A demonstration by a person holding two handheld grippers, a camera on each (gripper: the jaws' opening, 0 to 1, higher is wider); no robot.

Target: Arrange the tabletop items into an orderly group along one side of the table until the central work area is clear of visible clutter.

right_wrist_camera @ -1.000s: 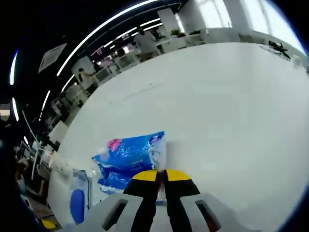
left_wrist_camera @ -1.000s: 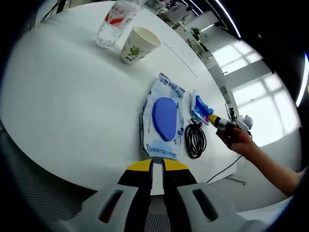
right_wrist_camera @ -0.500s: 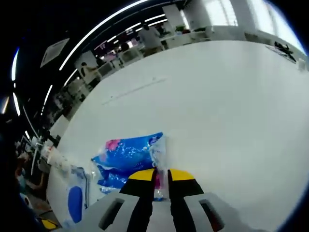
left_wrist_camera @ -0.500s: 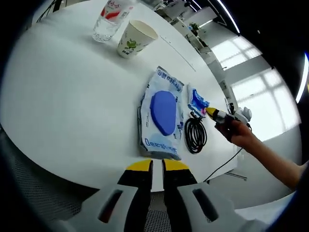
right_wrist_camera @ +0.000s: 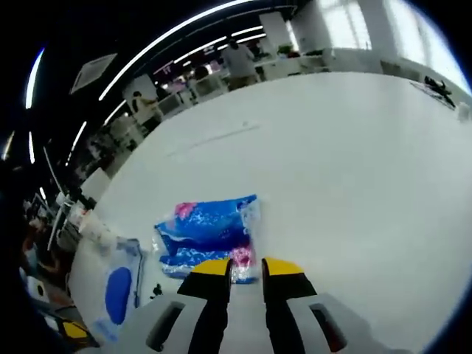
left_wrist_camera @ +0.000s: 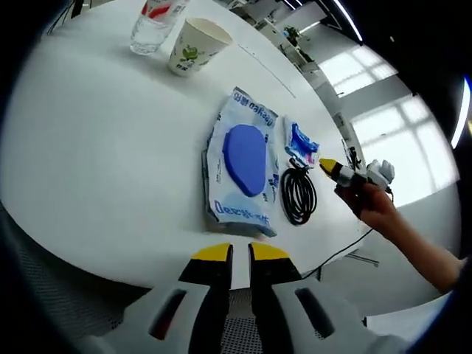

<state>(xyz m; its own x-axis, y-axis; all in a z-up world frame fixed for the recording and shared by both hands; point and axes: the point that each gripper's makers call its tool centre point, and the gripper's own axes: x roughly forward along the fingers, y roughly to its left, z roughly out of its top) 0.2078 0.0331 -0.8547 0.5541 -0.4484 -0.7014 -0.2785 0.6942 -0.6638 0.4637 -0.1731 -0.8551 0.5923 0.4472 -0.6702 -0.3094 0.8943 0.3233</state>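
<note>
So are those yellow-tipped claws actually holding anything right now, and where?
No. The left gripper hangs closed over the table edge; the right gripper has opened, with the small blue packet lying loose beyond its tips.

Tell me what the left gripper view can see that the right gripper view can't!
Left gripper view: a paper cup, a clear water bottle, a coiled black cable and the person's hand holding the right gripper. Right gripper view: people far beyond the white table, and the right gripper's fingers slightly apart. Both: the blue snack packet and the wet wipes pack.
</note>
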